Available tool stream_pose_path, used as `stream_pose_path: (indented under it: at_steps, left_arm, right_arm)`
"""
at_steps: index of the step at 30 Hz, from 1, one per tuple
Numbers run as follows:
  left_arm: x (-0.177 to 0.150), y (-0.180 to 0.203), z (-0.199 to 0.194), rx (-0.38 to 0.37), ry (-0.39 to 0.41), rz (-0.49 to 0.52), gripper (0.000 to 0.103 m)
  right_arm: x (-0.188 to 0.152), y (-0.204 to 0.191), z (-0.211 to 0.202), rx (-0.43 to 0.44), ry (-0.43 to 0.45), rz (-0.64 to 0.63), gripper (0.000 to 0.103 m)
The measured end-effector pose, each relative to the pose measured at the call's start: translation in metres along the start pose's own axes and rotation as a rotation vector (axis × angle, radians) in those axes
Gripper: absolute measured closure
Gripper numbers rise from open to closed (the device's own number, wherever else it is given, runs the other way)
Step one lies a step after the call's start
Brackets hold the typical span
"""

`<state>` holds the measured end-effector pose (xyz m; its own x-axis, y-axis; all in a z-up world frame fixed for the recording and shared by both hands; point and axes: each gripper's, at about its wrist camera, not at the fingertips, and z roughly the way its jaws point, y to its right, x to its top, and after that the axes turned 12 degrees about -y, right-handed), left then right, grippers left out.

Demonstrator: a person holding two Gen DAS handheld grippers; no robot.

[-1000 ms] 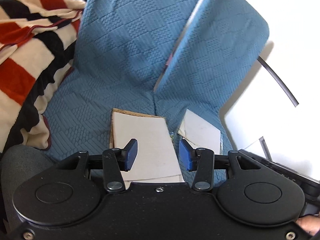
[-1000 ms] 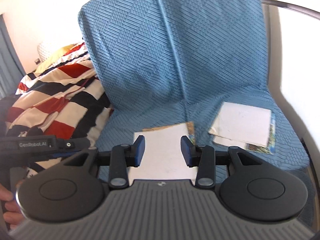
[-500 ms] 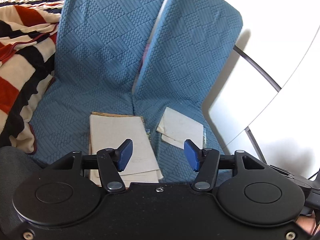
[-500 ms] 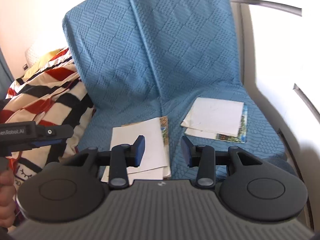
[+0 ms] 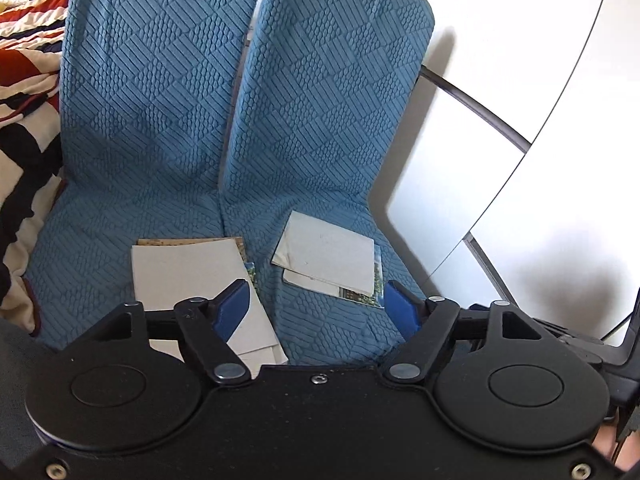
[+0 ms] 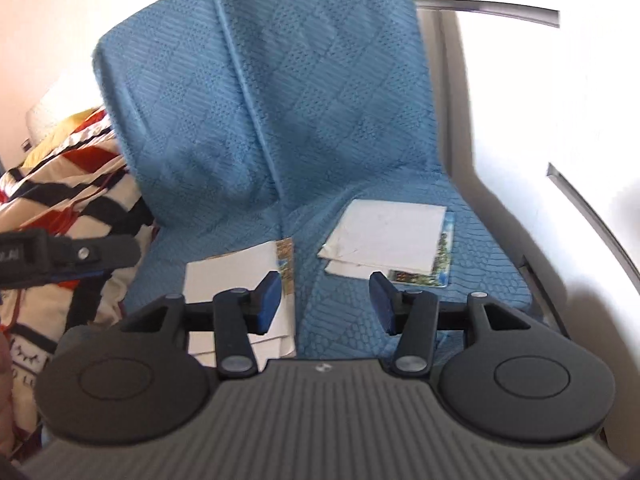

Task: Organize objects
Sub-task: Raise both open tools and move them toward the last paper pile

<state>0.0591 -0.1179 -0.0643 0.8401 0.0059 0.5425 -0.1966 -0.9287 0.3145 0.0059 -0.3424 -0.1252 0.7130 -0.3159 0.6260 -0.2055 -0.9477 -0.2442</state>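
I hold both grippers tilted down over the blue quilted seat (image 5: 132,208). My left gripper (image 5: 316,306) has just been opening; its jaws stand spread with nothing between them. My right gripper (image 6: 324,302) has also just widened and grips nothing. Two card stacks lie apart on the seat: the larger stack (image 5: 188,276) at left, the smaller stack (image 5: 328,264) at right.

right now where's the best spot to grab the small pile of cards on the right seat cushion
Take the small pile of cards by its near edge, coming in low from the front. It lies flat on the blue seat cover, so a claw finger probably has to slide underneath. The near side is staggered, lower cards peeking out, giving an edge to catch.
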Motion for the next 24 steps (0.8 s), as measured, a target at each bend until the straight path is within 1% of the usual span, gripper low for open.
stream_pose_path:
  at_steps: [1, 2, 3, 4, 6, 8, 13, 18, 24]
  left_arm:
    - [0.0, 0.0, 0.003, -0.003, -0.002, -0.001, 0.025]
    - [0.001, -0.001, 0.007, -0.006, -0.001, 0.0, 0.02]
    - [0.001, 0.0, 0.01, -0.007, 0.005, 0.007, 0.017]
    - [0.003, 0.001, 0.013, -0.006, 0.01, 0.015, 0.016]
    - [0.006, 0.001, 0.021, -0.003, 0.017, 0.024, 0.007]
    - [0.009, 0.002, 0.029, -0.005, 0.021, 0.03, 0.003]
    - [0.014, 0.002, 0.052, -0.028, 0.001, 0.021, 0.002]
    - [0.016, 0.004, 0.079, -0.024, -0.031, 0.009, 0.002]
    - [0.016, 0.006, 0.106, -0.024, -0.055, 0.003, 0.002]
  right_arm:
    - [0.0, 0.004, 0.0, -0.013, 0.012, 0.013, 0.039]
    - [0.001, 0.008, 0.0, -0.02, 0.022, 0.025, 0.028]
    - [0.003, 0.012, 0.001, -0.024, 0.028, 0.037, 0.017]
    - [0.004, 0.016, 0.002, -0.027, 0.034, 0.043, 0.016]
    - [0.007, 0.021, 0.006, -0.039, 0.03, 0.046, 0.016]
    - [0.009, 0.027, 0.011, -0.045, 0.016, 0.046, 0.016]
    - [0.002, 0.041, 0.023, -0.062, -0.004, 0.085, 0.016]
    - [-0.006, 0.058, 0.035, -0.074, -0.019, 0.129, 0.016]
    - [-0.014, 0.074, 0.043, -0.095, -0.002, 0.146, 0.016]
